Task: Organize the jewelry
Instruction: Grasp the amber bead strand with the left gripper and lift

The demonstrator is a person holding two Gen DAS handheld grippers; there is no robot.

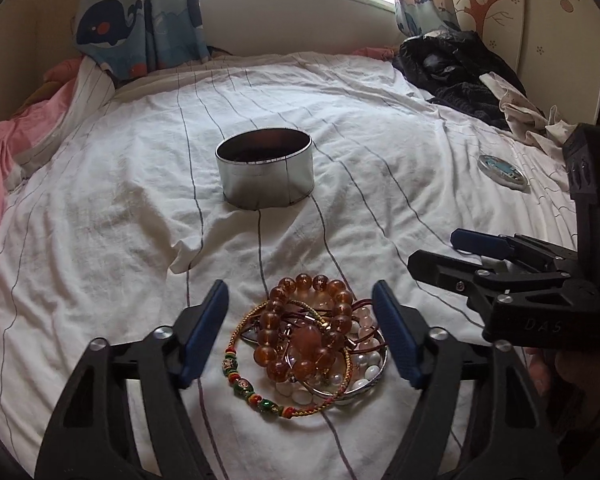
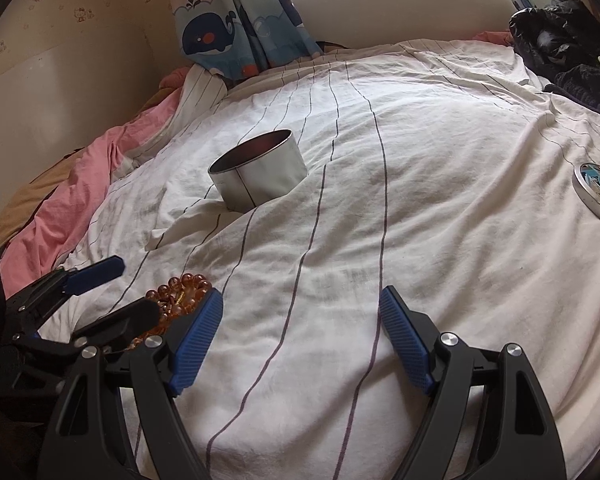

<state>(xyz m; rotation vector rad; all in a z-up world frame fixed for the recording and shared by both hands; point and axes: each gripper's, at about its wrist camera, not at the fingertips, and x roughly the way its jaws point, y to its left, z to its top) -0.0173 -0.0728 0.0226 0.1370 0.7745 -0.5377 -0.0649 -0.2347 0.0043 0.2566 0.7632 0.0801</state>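
Note:
A pile of jewelry lies on the white striped bedsheet (image 1: pixel 100 200). It holds an amber bead bracelet (image 1: pixel 304 332), a gold cord bracelet with green beads (image 1: pixel 252 388), and a pearl strand (image 1: pixel 366 372) in a silver bangle. My left gripper (image 1: pixel 300 286) is open and straddles the pile, its blue pads (image 1: pixel 204 332) just clear of it on each side. Farther back stands an open round metal tin (image 1: pixel 265 168). My right gripper (image 2: pixel 300 294) is open over bare sheet, to the right of the pile, with nothing between its fingers. The right wrist view shows only the amber beads (image 2: pixel 184 288), behind the left gripper (image 2: pixel 140 286).
The tin's lid (image 1: pixel 503 172) with a blue picture lies flat at the right. Dark clothes and a black bag (image 1: pixel 452 68) are heaped at the far right corner. A pink blanket (image 2: pixel 72 208) bunches along the left edge. Whale curtains (image 1: pixel 140 28) and a window stand behind.

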